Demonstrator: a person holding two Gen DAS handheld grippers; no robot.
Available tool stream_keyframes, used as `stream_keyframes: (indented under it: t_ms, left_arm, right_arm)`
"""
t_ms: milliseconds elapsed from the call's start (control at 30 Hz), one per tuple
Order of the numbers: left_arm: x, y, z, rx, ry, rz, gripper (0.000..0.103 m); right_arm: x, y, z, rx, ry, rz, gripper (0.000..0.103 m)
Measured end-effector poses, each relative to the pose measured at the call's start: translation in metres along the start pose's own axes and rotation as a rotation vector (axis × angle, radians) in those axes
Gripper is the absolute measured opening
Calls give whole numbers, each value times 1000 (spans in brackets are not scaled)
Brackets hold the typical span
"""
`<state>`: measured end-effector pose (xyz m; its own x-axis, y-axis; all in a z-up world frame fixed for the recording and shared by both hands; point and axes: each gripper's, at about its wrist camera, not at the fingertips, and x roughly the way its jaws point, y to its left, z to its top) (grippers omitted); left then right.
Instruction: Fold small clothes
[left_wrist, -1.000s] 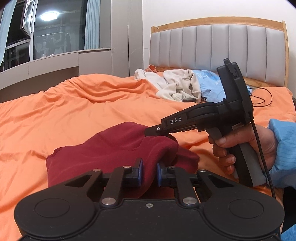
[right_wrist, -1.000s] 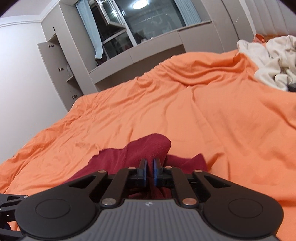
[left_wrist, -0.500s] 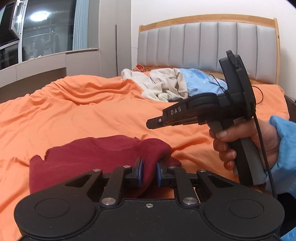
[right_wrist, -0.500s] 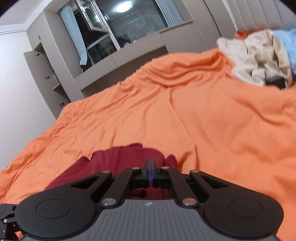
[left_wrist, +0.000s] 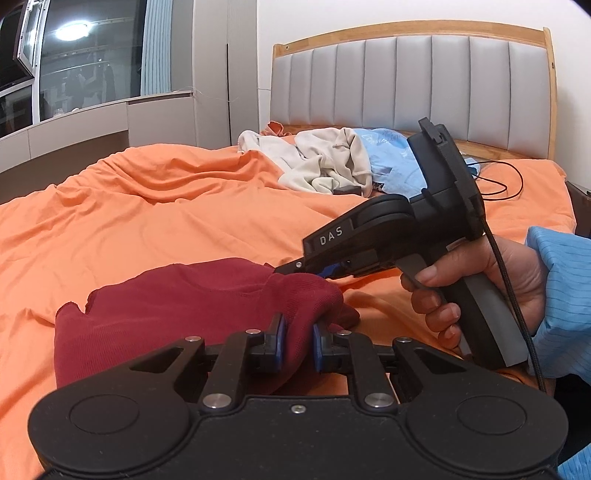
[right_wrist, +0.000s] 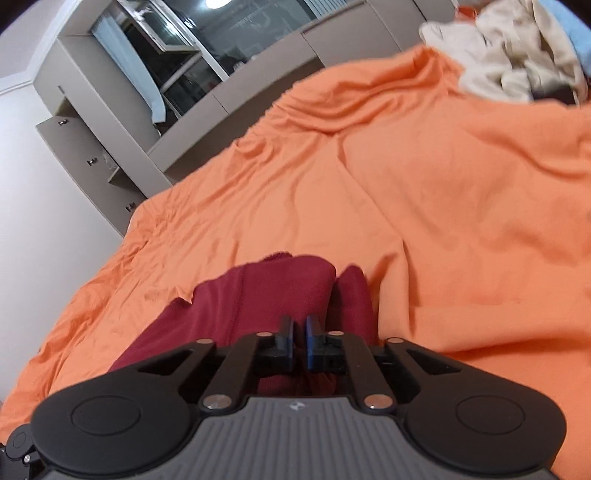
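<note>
Centrally, a dark red garment (left_wrist: 192, 306) is lying bunched on a bed covered by a wrinkled orange sheet (left_wrist: 155, 218), close to the near edge. The left tool (left_wrist: 297, 341) is gripping a fold of the red cloth between its two blue-padded fingers, which are clamped on the fabric. The right tool (left_wrist: 301, 267), held in a bare hand (left_wrist: 480, 284) emerging from a light blue sleeve, is angling down from the right, its tip touching the garment's upper edge. From the right wrist camera, that right tool (right_wrist: 299, 345) is showing its pads nearly together with red cloth lying between and beneath them, though it is hard to tell whether they are actually pinching it. Farther back, a pile of cream and pale blue clothes (left_wrist: 332, 162) is sitting near a grey padded headboard (left_wrist: 413, 81), well apart from the red garment.
</note>
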<state>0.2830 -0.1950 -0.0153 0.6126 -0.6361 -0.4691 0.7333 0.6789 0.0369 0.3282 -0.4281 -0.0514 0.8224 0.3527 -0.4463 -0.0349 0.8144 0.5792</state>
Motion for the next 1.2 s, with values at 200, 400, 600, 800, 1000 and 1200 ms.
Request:
stream_keyframes:
  t_ms: [200,400,600,800,1000,1200]
  left_arm:
    - [-3,-3,0,5,-13,-19,16]
    - [5,-8,-5,34,29,-31,16]
    - [7,-5,-5,7,42,-39,17]
    - [7,-5,-5,3,50,-39,18]
    - [8,-7,-5,0,55,-43,22]
    - [9,-9,-6,-8,63,-54,32]
  right_arm:
    - [-24,9,1,-60,-54,-28,5]
    - [-13,4,-6,-67,10,-78,5]
    - [-12,6,-8,-77,15,-90,6]
    - [-11,6,-9,-81,21,-97,6]
    - [-11,6,-8,-80,21,-99,7]
    - [-11,6,-8,-83,21,-106,9]
